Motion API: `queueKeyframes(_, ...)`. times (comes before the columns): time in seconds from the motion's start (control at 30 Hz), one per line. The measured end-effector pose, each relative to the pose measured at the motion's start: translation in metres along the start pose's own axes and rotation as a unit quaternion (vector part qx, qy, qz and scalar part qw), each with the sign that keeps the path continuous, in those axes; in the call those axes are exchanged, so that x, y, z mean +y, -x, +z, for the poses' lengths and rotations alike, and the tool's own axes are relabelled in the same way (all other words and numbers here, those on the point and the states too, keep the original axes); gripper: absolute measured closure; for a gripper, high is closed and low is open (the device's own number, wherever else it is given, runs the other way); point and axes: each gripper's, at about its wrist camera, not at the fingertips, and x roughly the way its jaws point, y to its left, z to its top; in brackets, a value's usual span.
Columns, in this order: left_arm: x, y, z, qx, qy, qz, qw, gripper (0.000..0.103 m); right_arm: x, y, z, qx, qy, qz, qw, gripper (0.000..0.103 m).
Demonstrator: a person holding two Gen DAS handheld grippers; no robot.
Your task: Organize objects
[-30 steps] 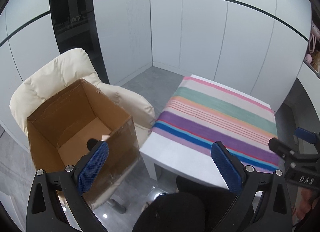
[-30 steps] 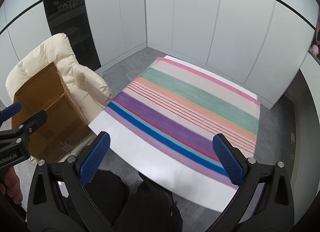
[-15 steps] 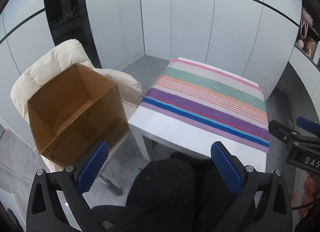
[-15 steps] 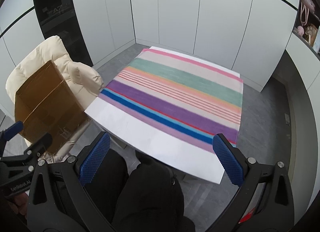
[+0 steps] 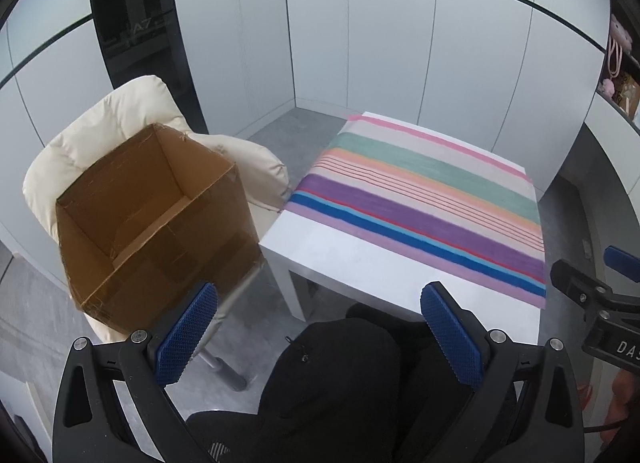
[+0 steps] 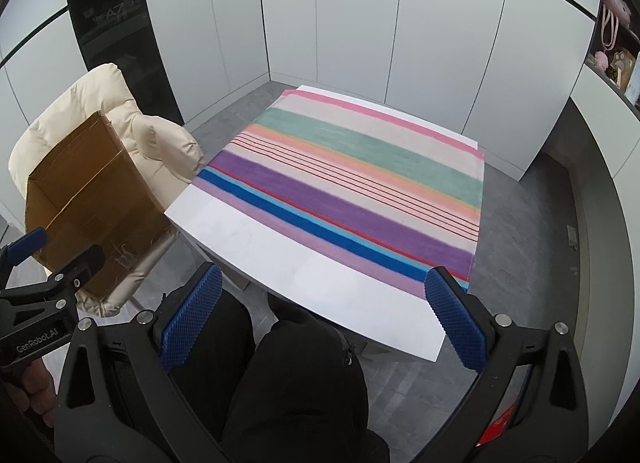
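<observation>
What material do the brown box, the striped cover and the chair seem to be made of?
Brown box: corrugated cardboard, matt, with folded flaps and glossy tape strips. Striped cover: probably woven cloth, lying flat with soft, fuzzy stripe edges. Chair: cream padded upholstery, faintly shiny, quilted; fabric or faux leather, unclear.

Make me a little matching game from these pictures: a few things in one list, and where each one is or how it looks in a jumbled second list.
Things:
1. cardboard box
2. striped cloth
3. cream chair
4. left hand-held gripper

Descriptions:
A. spread flat on the white table
B. open, holding nothing
C. sits on the chair, top open
D. stands left of the table, padded

Pairs: 1-C, 2-A, 3-D, 4-B
</observation>
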Motion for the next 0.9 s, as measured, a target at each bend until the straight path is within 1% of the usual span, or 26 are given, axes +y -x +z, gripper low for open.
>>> queueKeyframes(0.2,-0.0001,-0.0021,-0.0009,0.005,0.002,-0.001,1.0000,0.000,-0.0012,-0.0011,0.0008,0.000,0.001,0.000,1.000,0.000)
queueKeyframes(0.33,-0.0006,-0.0015,-0.0003,0.002,-0.002,0.006,1.0000,0.000,-0.0002,-0.0008,0.0009,-0.003,0.005,0.001,1.000,0.000)
queueKeyframes(0.6,0.0006,-0.0039,0.0005,0.000,0.005,0.015,0.9999,0.000,0.0015,-0.0020,0.0016,-0.005,0.005,0.005,1.000,0.000)
queueKeyframes(0.9,0.0017,-0.0049,0.0009,-0.002,0.008,0.016,0.9998,0.000,0.0043,-0.0019,0.0026,-0.005,0.007,0.006,1.000,0.000)
